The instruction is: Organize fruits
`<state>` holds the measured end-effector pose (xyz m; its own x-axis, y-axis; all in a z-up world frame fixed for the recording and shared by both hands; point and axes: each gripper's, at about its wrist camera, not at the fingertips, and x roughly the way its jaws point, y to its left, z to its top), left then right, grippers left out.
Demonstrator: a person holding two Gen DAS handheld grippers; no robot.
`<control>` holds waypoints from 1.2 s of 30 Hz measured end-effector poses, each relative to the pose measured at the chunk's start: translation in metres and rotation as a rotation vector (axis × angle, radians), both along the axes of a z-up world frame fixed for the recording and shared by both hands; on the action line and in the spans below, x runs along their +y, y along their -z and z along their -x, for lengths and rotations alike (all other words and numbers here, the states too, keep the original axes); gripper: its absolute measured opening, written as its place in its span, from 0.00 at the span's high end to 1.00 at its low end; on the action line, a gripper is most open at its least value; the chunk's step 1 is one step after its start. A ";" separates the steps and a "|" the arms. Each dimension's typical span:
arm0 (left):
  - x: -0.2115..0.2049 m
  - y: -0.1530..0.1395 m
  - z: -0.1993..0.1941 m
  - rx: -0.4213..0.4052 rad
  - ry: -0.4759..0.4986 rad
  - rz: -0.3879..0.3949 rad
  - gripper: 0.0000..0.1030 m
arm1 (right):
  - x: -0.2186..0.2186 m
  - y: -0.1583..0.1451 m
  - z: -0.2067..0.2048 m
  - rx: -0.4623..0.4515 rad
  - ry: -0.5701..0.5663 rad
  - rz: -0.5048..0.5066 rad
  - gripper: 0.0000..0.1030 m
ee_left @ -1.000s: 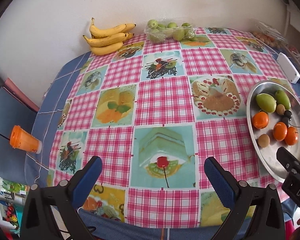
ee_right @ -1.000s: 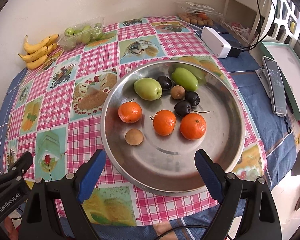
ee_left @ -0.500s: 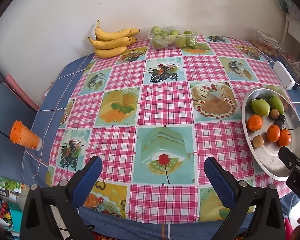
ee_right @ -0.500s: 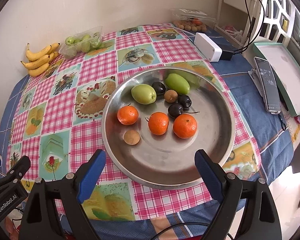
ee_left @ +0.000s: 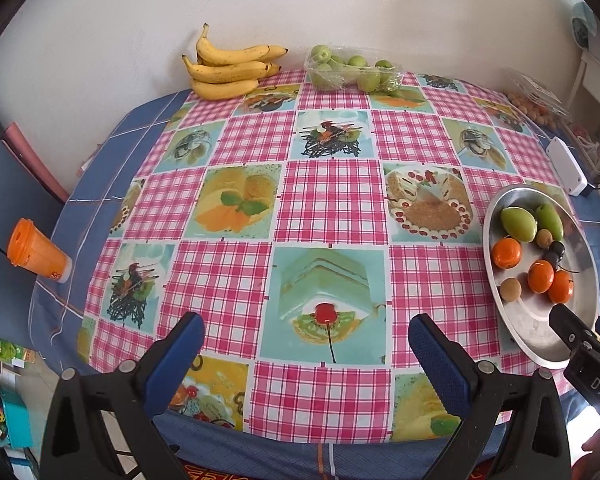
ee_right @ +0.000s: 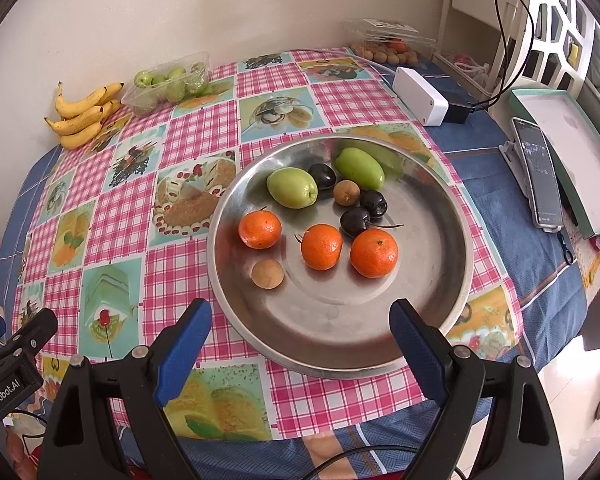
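My right tool stands wide open and grips nothing; it hangs angled down over the near rim of the metal tray. My left tool is equally wide open and empty, angled down over the bare checked cloth of the desk.

Only the right view shows the whole tray: three oranges, a tan round fruit, dark cherries, a brown fruit and two green fruits. It alone shows the phone and white box.

Only the left view shows the orange cup off the desk edge.

Farthest, bananas and a pack of green fruit lie by the wall.
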<state>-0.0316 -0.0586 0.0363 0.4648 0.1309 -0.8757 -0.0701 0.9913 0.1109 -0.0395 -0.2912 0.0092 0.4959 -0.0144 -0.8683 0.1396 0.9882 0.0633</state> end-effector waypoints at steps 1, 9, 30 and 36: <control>0.000 0.000 0.000 0.002 0.002 0.001 0.00 | 0.000 0.000 0.000 0.001 -0.001 0.000 0.12; 0.000 0.000 -0.001 0.004 0.003 0.009 0.00 | 0.001 0.001 -0.001 0.004 -0.004 0.002 0.12; 0.000 0.001 -0.001 0.012 0.001 0.023 0.00 | 0.004 0.002 -0.002 0.012 -0.012 0.006 0.12; 0.000 0.001 -0.001 0.013 -0.001 0.024 0.00 | 0.005 0.002 -0.002 0.013 -0.011 0.006 0.12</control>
<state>-0.0305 -0.0589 0.0354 0.4534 0.1104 -0.8844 -0.0701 0.9936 0.0881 -0.0377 -0.2867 0.0068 0.4850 -0.0147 -0.8744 0.1299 0.9900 0.0554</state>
